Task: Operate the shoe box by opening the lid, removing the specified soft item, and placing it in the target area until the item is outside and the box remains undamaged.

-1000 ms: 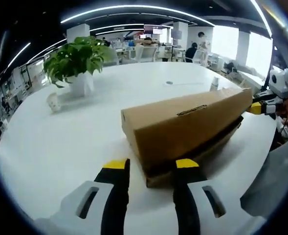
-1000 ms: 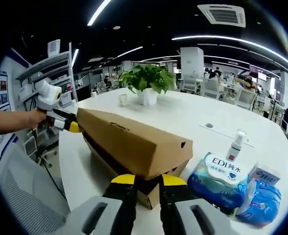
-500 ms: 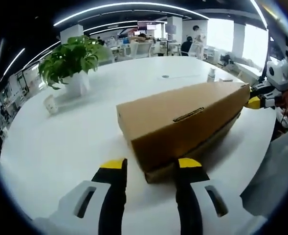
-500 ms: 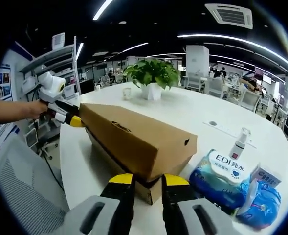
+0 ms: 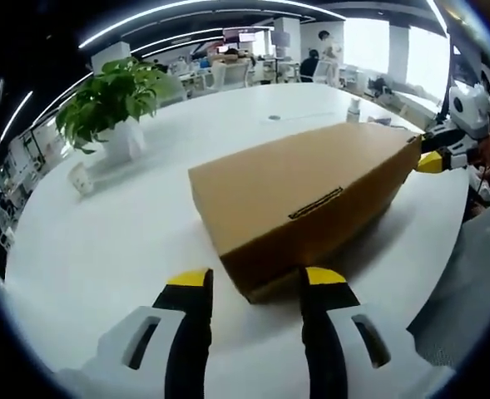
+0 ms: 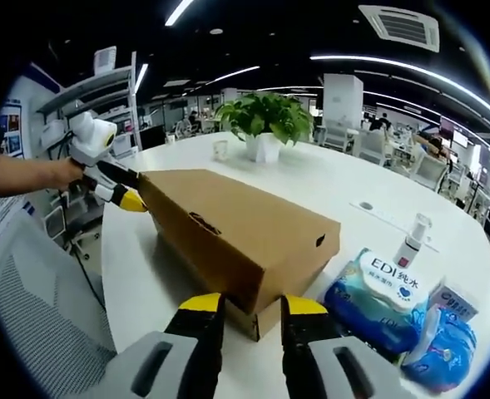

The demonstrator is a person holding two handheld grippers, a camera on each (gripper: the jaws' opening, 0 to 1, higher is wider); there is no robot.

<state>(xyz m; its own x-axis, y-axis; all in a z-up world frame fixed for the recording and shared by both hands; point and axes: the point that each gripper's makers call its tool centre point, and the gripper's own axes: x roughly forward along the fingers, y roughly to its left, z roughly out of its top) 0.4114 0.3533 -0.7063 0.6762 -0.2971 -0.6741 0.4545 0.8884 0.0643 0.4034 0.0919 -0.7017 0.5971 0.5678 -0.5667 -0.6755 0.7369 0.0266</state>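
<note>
Both claws open, left claw [image 5: 256,283] & right claw [image 6: 252,303] at shoe box [image 6: 245,241] ends, wipes pack [image 6: 378,295] reads "EDI"

This is an open office. Behind the big white table [image 5: 103,249] stand rows of desks [image 5: 228,79] and chairs [image 6: 369,148], with long ceiling lights [image 6: 394,71], an air vent [image 6: 398,25] and shelves [image 6: 86,96].

White table [image 5: 103,249]: shoe box [image 5: 303,191], potted plant [image 5: 111,108], wipes pack [image 6: 378,295].
</note>
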